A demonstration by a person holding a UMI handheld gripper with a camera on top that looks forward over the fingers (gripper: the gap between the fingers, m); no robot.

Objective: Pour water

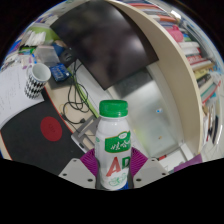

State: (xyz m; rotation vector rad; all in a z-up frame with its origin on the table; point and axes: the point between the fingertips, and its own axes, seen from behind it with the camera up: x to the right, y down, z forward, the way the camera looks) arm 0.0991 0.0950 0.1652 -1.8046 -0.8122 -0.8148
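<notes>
A white bottle (113,150) with a green cap and a green, red and blue label stands upright between my gripper's (112,170) fingers. Both purple pads (88,163) press against its sides, so the gripper is shut on it. The bottle appears lifted above the desk, with the floor showing behind it. A white cup (40,72) with a dark rim sits on the desk, far off to the left beyond the fingers.
A black chair (105,45) stands beyond the bottle on a pale floor. Cables (75,100) lie at the desk's edge. A black mat with a red disc (50,127) lies to the left. Bookshelves (195,60) curve along the right.
</notes>
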